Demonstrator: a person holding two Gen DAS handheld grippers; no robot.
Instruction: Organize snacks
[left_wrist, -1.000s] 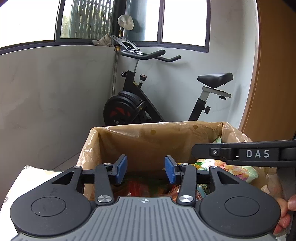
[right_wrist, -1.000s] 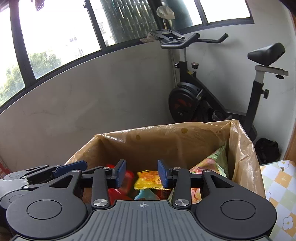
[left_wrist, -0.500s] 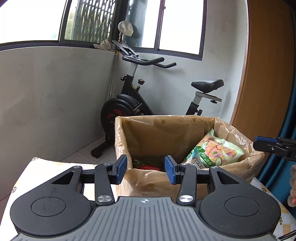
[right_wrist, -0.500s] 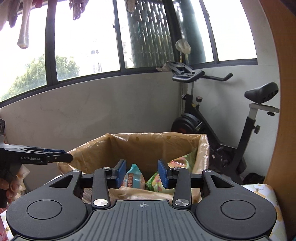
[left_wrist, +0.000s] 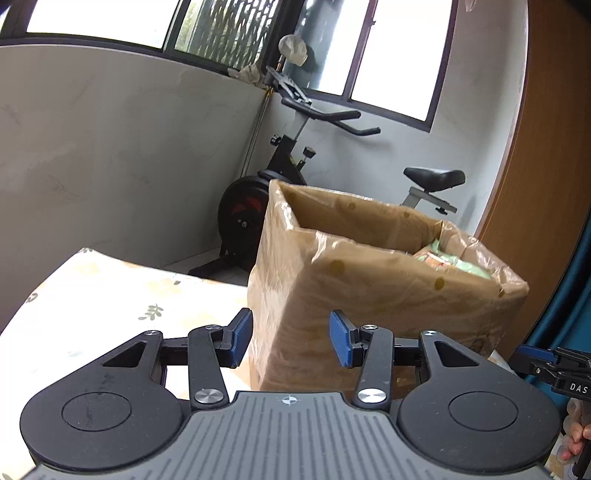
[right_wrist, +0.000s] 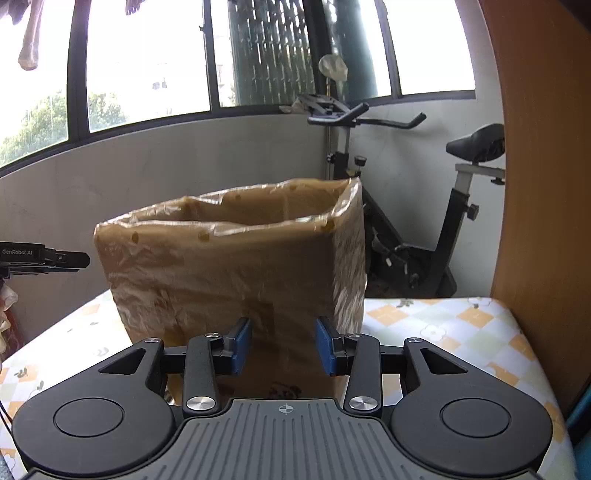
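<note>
Box (right_wrist: 236, 280) stood on the table (right_wrist: 443, 325), lined with crinkled brown plastic, top open; it was the landmark for everything else. Left gripper (left_wrist: 291, 341) hung just in front of the box's near corner, fingers parted, blue pads (left_wrist: 242, 339) bare, nothing gripped; whether the pads touched the box wall could not be told, they looked short of it. Right gripper (right_wrist: 283, 346) sat in front of the box's near wall, low on it, fingers also parted and empty; pads (right_wrist: 325, 345) clear of the plastic as far as could be seen. Snack bag (left_wrist: 454, 260), pale green, lay inside the box against its far right corner, only its top showing in the left wrist view; from the right wrist view the box's inside was hidden by its wall, so no snacks showed there. In the left view the right gripper's tip showed right of the box, low, with fingertips of a hand (left_wrist: 574, 441) below it; in the right view the left gripper's tip showed left of the box, near its rim height. Bike (right_wrist: 406, 206) stood behind the box on the floor; window (right_wrist: 147, 62) above and behind the box; wooden panel (right_wrist: 546, 184) right of the box.
</note>
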